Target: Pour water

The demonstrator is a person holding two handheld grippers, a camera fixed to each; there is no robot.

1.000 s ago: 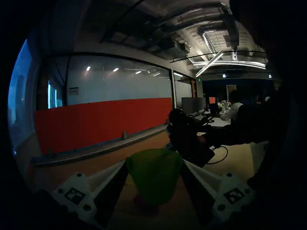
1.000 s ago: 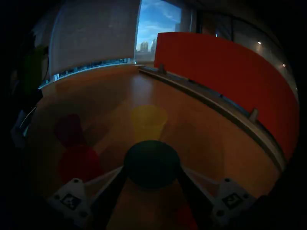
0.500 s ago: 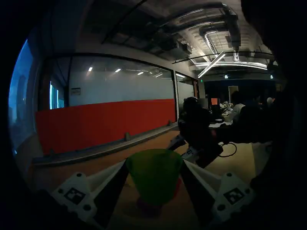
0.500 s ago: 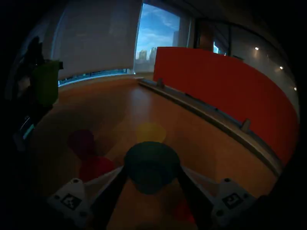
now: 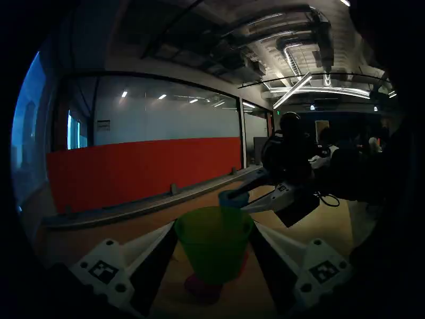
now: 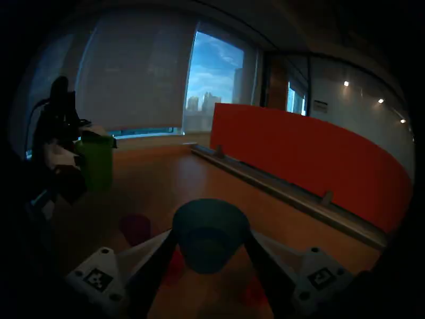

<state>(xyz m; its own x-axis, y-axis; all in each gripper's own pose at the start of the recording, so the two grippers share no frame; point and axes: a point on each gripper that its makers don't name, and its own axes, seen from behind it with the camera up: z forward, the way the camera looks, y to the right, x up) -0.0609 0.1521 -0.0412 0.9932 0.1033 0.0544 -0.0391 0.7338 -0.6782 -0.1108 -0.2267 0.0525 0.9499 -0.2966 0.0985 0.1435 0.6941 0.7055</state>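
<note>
Green cup is clamped from both sides by my left gripper, raised above the wooden table. My right gripper clamps a blue cup, also above this table.

The near cup hangs before the far cup, above the table

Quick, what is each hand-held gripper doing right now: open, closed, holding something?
Left hand-held gripper: closed on the green cup.
Right hand-held gripper: closed on the blue cup.
</note>
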